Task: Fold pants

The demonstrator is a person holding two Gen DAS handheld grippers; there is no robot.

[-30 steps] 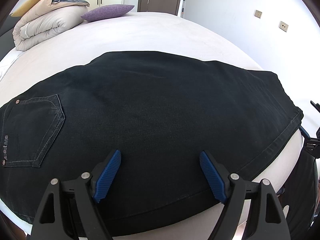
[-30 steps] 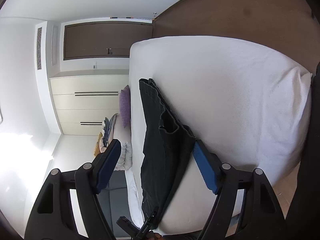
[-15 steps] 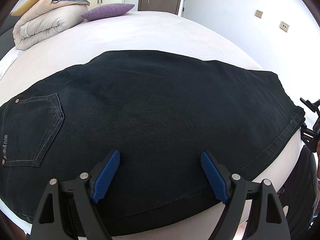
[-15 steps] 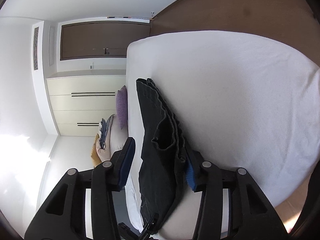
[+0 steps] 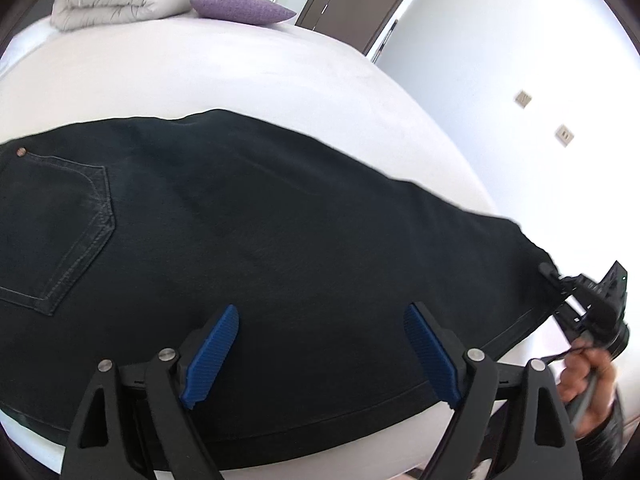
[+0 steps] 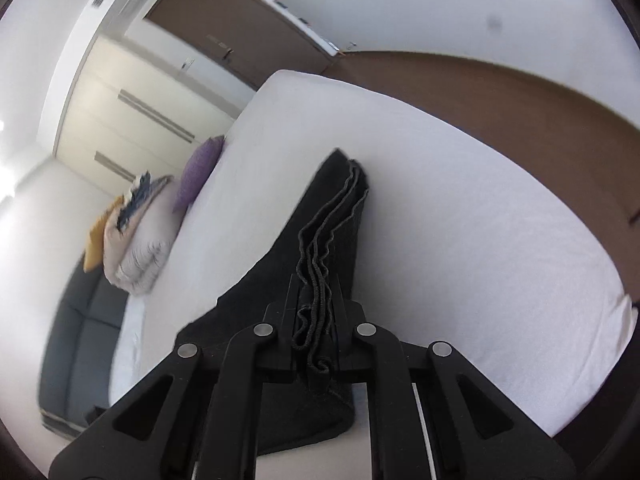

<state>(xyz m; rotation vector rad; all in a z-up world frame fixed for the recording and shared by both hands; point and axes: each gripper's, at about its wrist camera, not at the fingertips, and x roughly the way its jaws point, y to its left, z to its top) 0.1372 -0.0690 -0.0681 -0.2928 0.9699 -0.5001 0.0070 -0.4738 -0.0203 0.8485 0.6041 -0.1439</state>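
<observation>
On the white-sheeted bed (image 5: 248, 76), we see black denim pants (image 5: 280, 240) spread beneath our gaping left gripper (image 5: 320, 352); our right gripper (image 6: 316, 316), jaws just closing, clamps their stacked hem.

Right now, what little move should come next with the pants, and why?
Probably the right tool should lift and carry the hem end toward the waist. Its jaws have just closed on the bunched leg hems of the black pants, which lie flat on the white bed. The left tool is open above the cloth, holding nothing.
</observation>
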